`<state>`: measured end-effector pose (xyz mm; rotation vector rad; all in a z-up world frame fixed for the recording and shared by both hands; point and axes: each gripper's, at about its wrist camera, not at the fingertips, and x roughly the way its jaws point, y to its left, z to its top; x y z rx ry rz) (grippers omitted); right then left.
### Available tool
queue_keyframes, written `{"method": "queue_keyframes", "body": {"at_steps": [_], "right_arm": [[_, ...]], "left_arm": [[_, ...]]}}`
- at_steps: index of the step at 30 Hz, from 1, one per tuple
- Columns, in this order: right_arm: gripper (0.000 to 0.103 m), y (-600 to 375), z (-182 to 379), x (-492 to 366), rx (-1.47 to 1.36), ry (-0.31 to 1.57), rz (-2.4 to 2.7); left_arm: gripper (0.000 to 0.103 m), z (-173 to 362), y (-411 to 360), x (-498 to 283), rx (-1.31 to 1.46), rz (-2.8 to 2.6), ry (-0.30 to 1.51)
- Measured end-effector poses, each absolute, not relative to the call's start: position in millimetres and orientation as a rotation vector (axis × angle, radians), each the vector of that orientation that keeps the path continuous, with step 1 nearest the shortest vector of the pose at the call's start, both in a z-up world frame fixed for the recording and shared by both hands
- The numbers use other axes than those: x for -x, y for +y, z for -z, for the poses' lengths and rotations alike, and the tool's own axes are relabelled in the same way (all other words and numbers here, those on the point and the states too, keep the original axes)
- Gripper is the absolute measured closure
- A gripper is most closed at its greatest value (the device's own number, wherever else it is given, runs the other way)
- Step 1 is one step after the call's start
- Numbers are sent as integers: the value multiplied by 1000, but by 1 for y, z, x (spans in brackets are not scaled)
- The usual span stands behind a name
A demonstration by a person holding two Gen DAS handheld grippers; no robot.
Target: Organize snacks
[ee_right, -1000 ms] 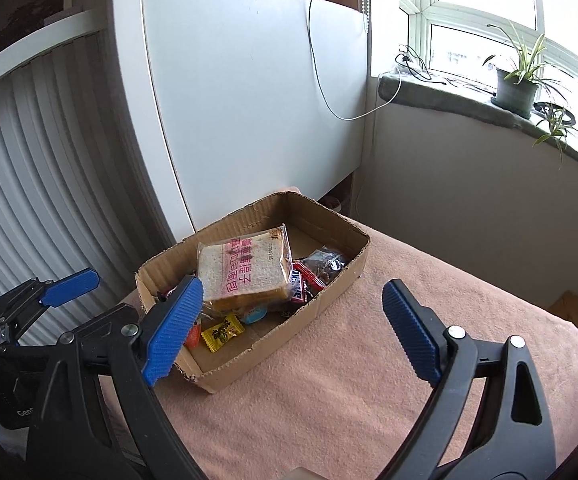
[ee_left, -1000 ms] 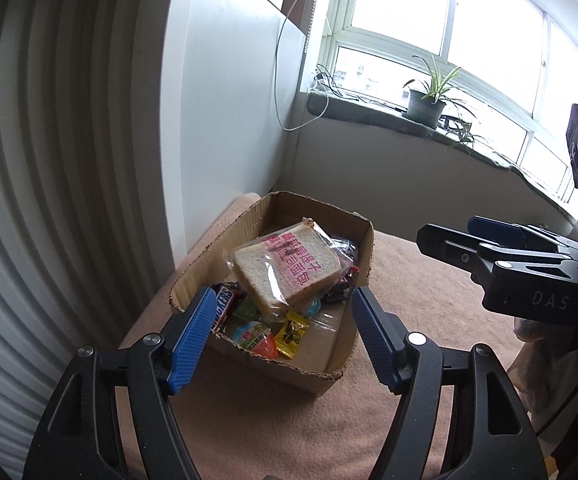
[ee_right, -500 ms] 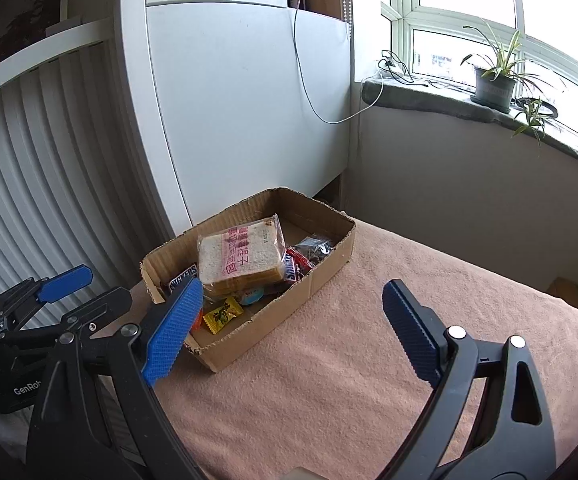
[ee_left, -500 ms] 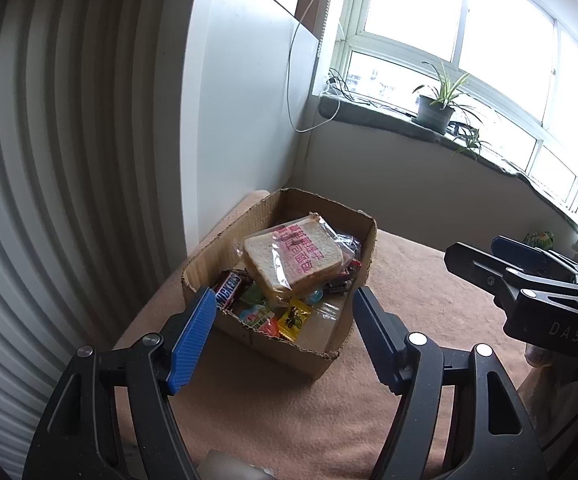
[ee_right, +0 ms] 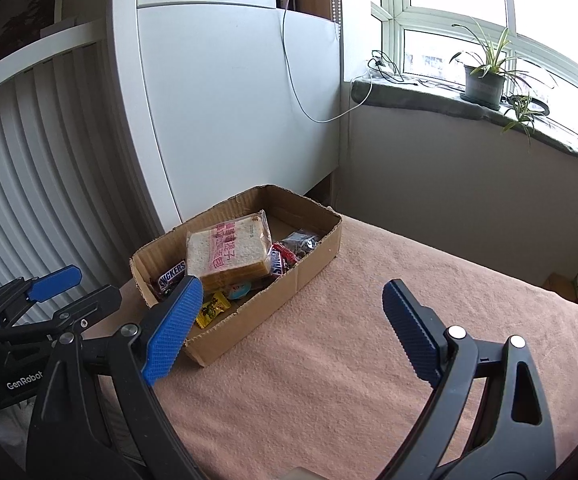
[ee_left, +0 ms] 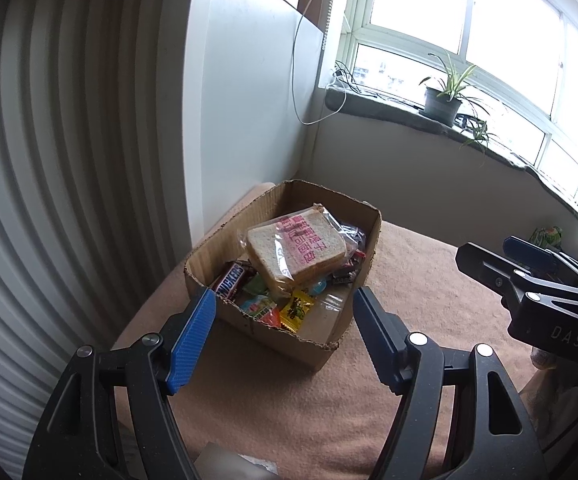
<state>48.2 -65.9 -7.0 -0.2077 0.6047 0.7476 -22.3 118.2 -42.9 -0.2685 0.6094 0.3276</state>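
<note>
Left wrist view: the left claw (ee_left: pixel 281 320) hangs with its blue pads spread wide apart, gripping nothing. Just past its fingertips a cardboard box (ee_left: pixel 363 276) sits on a worktop (ee_left: pixel 429 300) covered with a peach cloth, near the worktop's far left corner beside a white panel (ee_left: pixel 245 120). The box's near wall shows between the two pads. Inside, a bagged loaf of sliced bread (ee_left: pixel 297 250) lies tilted on top of the other snacks; a Snickers bar (ee_left: pixel 231 280) lies at the box's left side, and a yellow candy packet (ee_left: pixel 296 309) lies at the near end. The right claw (ee_left: pixel 529 276) shows at the right edge, above the cloth and well apart from the box; its state cannot be told here.

Right wrist view: the right claw (ee_right: pixel 293 308) is likewise spread wide and empty. The box (ee_right: pixel 289 288) lies ahead and left of it, its near corner behind the left pad. The bread (ee_right: pixel 229 250) rests on top, the Snickers bar (ee_right: pixel 171 274) beside it. A potted plant (ee_right: pixel 483 80) stands on the windowsill (ee_right: pixel 409 96).
</note>
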Motion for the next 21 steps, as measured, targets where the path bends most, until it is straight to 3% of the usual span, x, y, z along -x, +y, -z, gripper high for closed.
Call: {"method": "queue_keyframes", "body": {"at_steps": [21], "right_arm": [[9, -69, 12, -48, 214, 610, -729]], "left_arm": [[32, 42, 118, 22, 271, -329, 610]]}}
